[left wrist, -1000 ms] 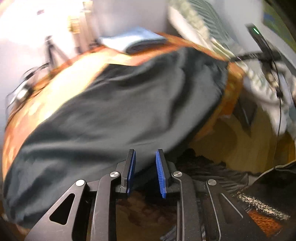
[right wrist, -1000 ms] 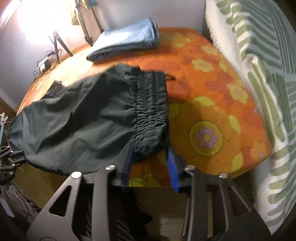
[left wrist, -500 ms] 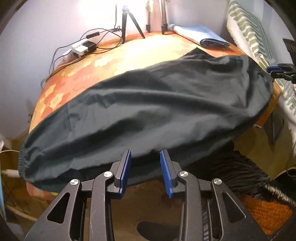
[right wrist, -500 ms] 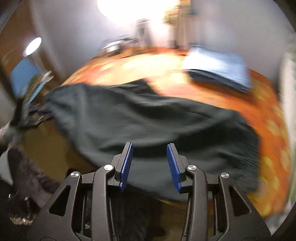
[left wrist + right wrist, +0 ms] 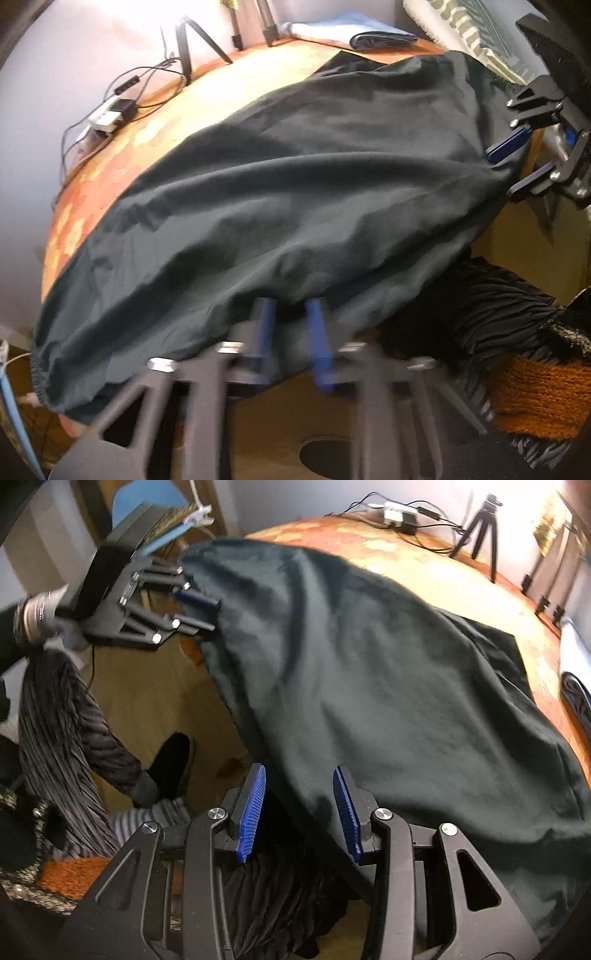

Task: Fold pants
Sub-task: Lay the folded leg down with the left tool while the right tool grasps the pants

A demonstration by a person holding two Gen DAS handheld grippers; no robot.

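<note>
Dark green-black pants (image 5: 295, 192) lie spread across a round table with an orange flowered cloth (image 5: 229, 85), their near edge hanging over the rim. My left gripper (image 5: 290, 325) is open, its blue pads on either side of the pants' hanging edge. In the right wrist view the same pants (image 5: 388, 672) fill the middle. My right gripper (image 5: 299, 805) is open with the pants' edge between its pads. The left gripper (image 5: 195, 609) shows there at the far end; the right gripper (image 5: 517, 162) shows in the left wrist view at the waist end.
Folded blue jeans (image 5: 351, 33) lie at the table's far side. Tripod legs (image 5: 192, 48), a power adapter and cables (image 5: 110, 110) stand at the back left. A green-striped cushion (image 5: 472, 33) is at the right. The person's dark pleated skirt (image 5: 74, 720) and foot are below the table edge.
Both grippers have moved in to the pants' hanging edge, so cloth now lies between the pads of each. The right gripper has swung to look along the pants toward the left one.
</note>
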